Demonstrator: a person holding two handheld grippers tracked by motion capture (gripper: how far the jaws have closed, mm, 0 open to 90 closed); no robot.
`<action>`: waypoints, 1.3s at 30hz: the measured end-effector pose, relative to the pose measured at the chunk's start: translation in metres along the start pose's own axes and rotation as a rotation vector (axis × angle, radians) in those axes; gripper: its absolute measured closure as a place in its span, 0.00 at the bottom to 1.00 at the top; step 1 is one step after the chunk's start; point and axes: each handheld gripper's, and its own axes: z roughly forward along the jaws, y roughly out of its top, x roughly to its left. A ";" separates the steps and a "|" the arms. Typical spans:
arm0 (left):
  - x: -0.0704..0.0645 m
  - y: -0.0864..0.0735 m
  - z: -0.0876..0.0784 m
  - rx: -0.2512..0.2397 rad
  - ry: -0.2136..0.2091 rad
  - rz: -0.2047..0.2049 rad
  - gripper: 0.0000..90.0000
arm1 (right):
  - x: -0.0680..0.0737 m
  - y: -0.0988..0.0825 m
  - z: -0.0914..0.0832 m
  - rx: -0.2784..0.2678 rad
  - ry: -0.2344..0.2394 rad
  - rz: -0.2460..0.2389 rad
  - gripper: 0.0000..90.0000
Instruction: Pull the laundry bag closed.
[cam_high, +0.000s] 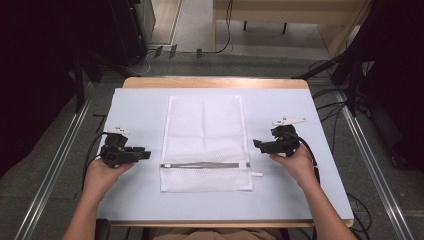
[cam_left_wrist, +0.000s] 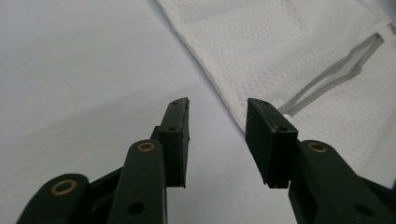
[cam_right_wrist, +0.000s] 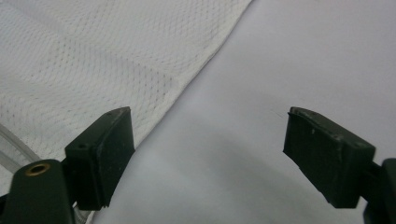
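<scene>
White mesh laundry bag (cam_high: 205, 142), rectangular, with a grey zipper (cam_high: 205, 164) across its near part, lying flat in the middle of a pale lilac-grey table cover (cam_high: 280, 200), long side running away from the person. Zipper partly open in the left gripper view, its two grey edges spread into a narrow slit (cam_left_wrist: 334, 77); white pull tab (cam_high: 256, 174) sticking out at the bag's right edge. Nothing discernible inside the bag; no readable writing or label anywhere on it.

Left gripper (cam_high: 145, 153) held just beside the bag's left edge, level with the zipper, pointing toward it. Jaws parted to a moderate gap, gripping nothing; bare cover between them, the bag's hemmed edge passing just behind the tip of the farther finger (cam_left_wrist: 268, 135), not touching.

Right gripper (cam_high: 257, 145) near the bag's right edge, a little above the zipper line, pointing inward. Jaws spread wide and empty; the bag's edge running past one pad (cam_right_wrist: 102, 154), plain cover between the two.

Wooden table rim (cam_high: 215, 82) showing beyond the cover's far edge.
</scene>
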 end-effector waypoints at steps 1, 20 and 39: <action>-0.001 0.001 -0.001 -0.011 0.000 0.001 0.65 | 0.001 0.000 0.000 -0.002 0.001 0.000 0.20; 0.007 0.004 -0.001 -0.041 -0.100 -0.062 0.46 | 0.013 0.001 -0.002 0.017 0.000 -0.031 0.32; 0.005 0.001 0.000 -0.037 -0.026 -0.023 0.42 | 0.016 0.001 0.001 0.055 0.030 -0.018 0.38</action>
